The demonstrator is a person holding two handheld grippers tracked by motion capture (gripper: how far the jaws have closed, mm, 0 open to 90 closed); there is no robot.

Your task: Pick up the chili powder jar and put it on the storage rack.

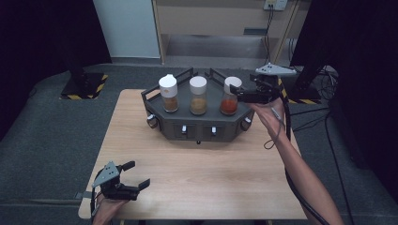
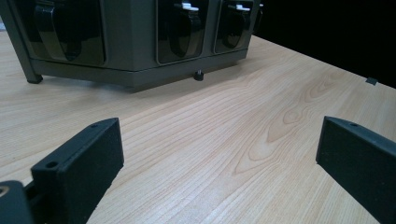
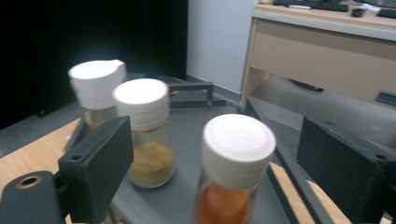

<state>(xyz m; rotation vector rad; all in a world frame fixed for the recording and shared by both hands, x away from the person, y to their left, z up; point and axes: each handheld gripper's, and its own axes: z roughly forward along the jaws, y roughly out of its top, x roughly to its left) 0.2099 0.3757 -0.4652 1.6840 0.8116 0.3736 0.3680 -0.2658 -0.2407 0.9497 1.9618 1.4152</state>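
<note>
In the high view, a dark grey, angular metal rack (image 1: pixel 197 123) stands toward the far side of the pale wooden worktop (image 1: pixel 197 183). On top of it stand three clear glass jars with white caps in a row: one with brown powder (image 1: pixel 169 93) at the left, one with tan powder (image 1: pixel 198 95) in the middle, and one with orange-red powder (image 1: pixel 230 96) at the right. The right gripper (image 1: pixel 239 93) is held level just beside the orange-red jar's cap, jaws apart. The left gripper (image 1: pixel 136 174) rests near the worktop's near left corner, well apart from the rack, jaws spread wide with nothing between them.

In the left gripper view, the two black jaws stand far apart over bare wood, and the rack's front panel (image 2: pixel 135 42) shows beyond.

In the right gripper view, the orange-red jar (image 3: pixel 231 172) stands between the open jaws, touched by neither. The tan jar (image 3: pixel 145 133) stands behind it to the left, and the brown jar (image 3: pixel 97 91) farther left.
</note>
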